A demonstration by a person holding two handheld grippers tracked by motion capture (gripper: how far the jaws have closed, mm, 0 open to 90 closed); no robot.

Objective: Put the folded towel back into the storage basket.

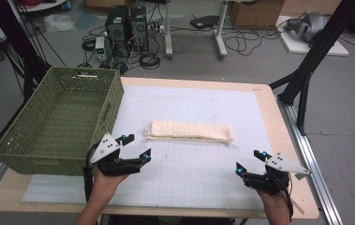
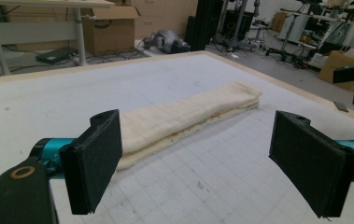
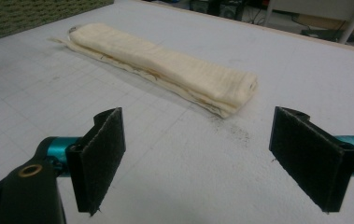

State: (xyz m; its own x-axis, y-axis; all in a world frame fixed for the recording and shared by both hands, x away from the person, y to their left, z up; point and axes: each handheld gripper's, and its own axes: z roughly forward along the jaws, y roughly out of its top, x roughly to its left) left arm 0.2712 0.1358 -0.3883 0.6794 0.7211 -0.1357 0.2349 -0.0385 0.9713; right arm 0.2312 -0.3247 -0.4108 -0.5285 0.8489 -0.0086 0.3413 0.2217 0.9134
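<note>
Folded cloth (image 1: 190, 131) lies between and beyond left claw (image 1: 138, 146) and right claw (image 1: 249, 161), both spread apart.

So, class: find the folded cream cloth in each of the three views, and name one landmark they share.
High view: cloth at the mat's centre, right of the basket.
Left gripper view: centre, running from behind the left jaw up to the right.
Right gripper view: upper centre, lying diagonally.
Shared landmark: the gridded white mat.

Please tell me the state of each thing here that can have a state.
Cloth: folded into a long strip, flat on the mat, untouched.
Basket: upright, empty.
Left gripper: open, holding nothing.
Right gripper: open, holding nothing.
</note>
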